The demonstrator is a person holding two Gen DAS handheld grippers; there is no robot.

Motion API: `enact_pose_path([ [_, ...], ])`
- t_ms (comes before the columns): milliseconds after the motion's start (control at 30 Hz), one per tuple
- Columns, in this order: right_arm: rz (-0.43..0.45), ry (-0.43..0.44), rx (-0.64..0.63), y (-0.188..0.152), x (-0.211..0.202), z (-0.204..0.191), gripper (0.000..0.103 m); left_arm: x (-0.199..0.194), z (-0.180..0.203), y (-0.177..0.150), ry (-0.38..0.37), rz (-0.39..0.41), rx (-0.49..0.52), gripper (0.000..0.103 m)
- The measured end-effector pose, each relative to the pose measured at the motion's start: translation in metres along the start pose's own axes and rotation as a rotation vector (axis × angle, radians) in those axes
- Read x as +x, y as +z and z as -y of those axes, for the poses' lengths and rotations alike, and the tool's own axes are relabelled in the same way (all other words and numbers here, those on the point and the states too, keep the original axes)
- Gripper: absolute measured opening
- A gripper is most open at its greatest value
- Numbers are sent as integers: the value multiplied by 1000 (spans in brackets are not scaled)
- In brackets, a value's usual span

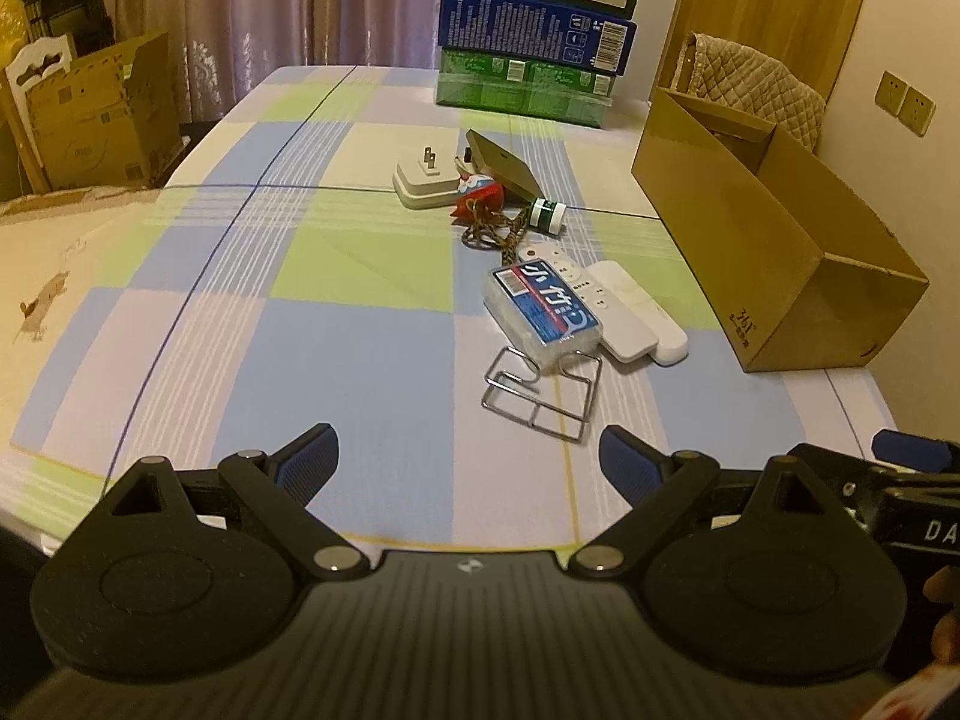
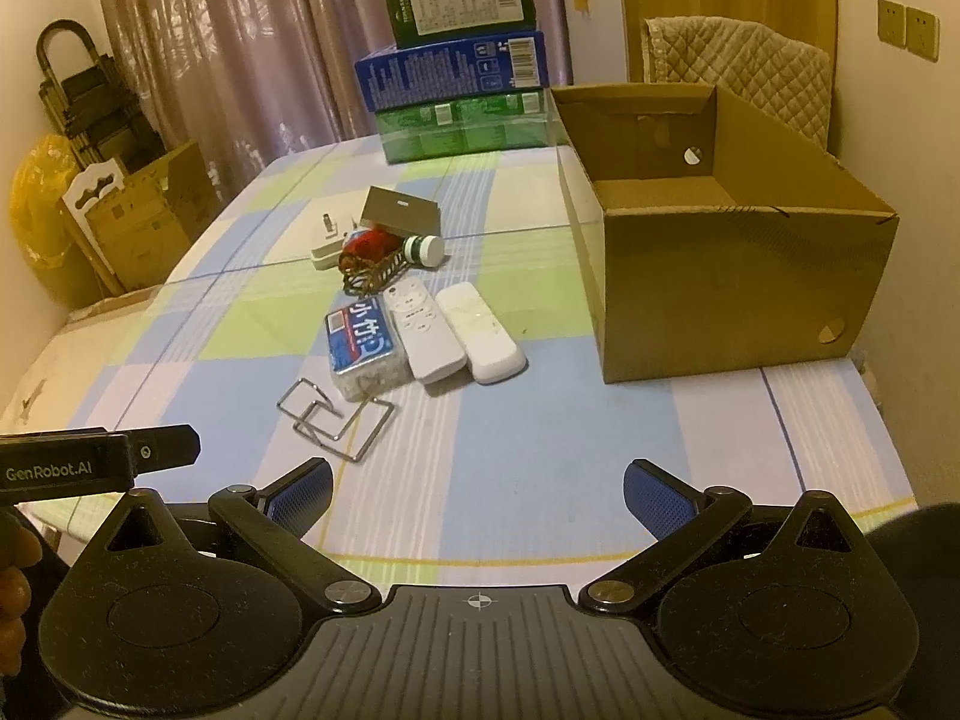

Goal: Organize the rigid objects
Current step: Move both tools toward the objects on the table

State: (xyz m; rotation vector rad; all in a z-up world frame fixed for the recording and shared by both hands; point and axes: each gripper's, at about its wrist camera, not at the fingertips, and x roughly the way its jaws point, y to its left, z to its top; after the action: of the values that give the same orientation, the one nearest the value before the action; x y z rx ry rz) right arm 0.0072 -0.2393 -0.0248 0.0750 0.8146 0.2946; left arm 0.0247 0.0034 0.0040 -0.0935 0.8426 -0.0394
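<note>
Your clutter lay in a loose row beside the open cardboard box [image 2: 738,294].

You had a bent wire rack [image 2: 336,420] nearest you, then a clear blue-labelled case [image 2: 363,342] touching two white remotes [image 2: 423,330], and beyond them a corded red trinket [image 2: 369,249], a small bottle [image 2: 423,250] on its side, a white plug [image 2: 330,246] and a tilted tan card [image 2: 399,213].

A lived-in home room; a checked tablecloth [image 1: 240,276] covers the table, curtains [image 2: 198,48] hang behind. A quilted chair cover [image 2: 750,72], wall sockets [image 2: 906,30] and stored cartons [image 1: 90,114] show it.
</note>
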Motion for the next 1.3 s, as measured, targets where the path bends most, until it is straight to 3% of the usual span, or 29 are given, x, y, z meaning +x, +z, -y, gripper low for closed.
enact_pose_path([
  [633,-15,-13,7,6,38,9,100,45,-3,8,-19,-34,92,92],
  [800,-27,-16,9,4,50,14,100,57,-4,7,-70,-24,103,92],
  [1300,-30,-41,25,0,71,27,100,90,6,3,-122,-17,175,92],
])
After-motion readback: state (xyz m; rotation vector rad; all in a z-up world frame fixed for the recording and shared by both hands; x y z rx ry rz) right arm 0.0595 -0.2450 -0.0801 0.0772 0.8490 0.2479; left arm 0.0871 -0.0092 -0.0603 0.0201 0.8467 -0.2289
